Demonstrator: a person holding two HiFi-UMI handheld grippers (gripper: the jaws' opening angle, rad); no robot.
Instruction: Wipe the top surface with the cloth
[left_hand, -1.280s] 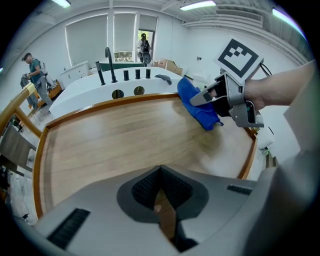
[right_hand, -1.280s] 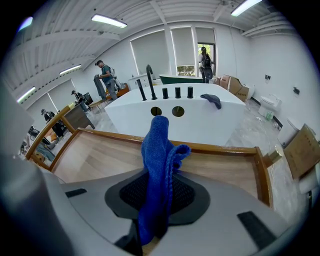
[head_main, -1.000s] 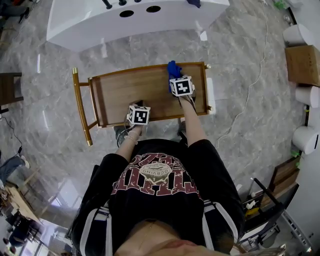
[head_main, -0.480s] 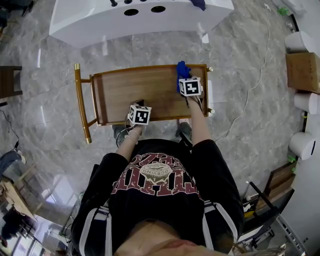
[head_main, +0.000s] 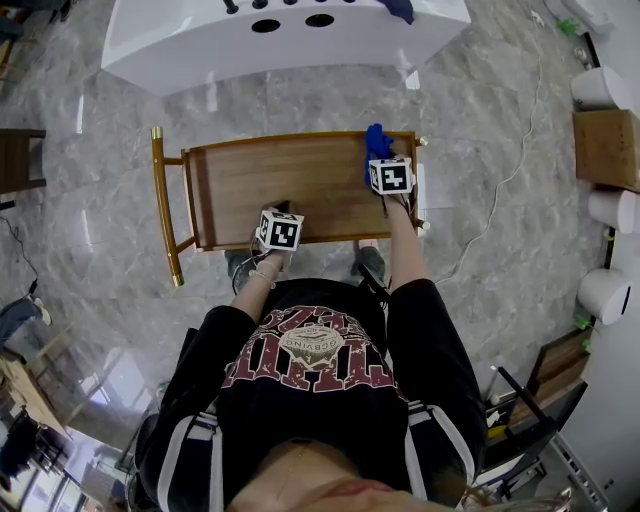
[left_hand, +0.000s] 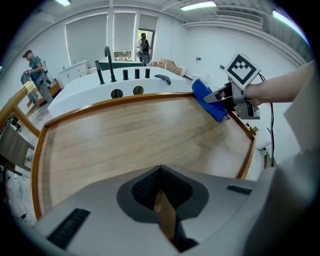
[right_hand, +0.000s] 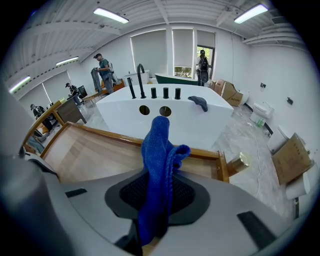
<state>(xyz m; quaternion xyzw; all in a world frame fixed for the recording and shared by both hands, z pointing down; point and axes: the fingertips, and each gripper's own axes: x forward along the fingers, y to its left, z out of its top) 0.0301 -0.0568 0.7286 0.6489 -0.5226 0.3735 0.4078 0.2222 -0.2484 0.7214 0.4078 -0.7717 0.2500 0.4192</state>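
At the 6 o'clock edge of the top surface (head_main: 270, 180), the left gripper (left_hand: 161, 197) sits with its jaws pressed together, holding nothing. Toward 2 o'clock, close to the raised rim, the right gripper (right_hand: 157, 202) clamps the blue cloth (right_hand: 159, 150). Bare wood lies open toward 9 o'clock. The cloth's lower end is hidden between the jaws.

Person wears black printed T-shirt (head_main: 310, 360); left claw (left_hand: 161, 172) grey.
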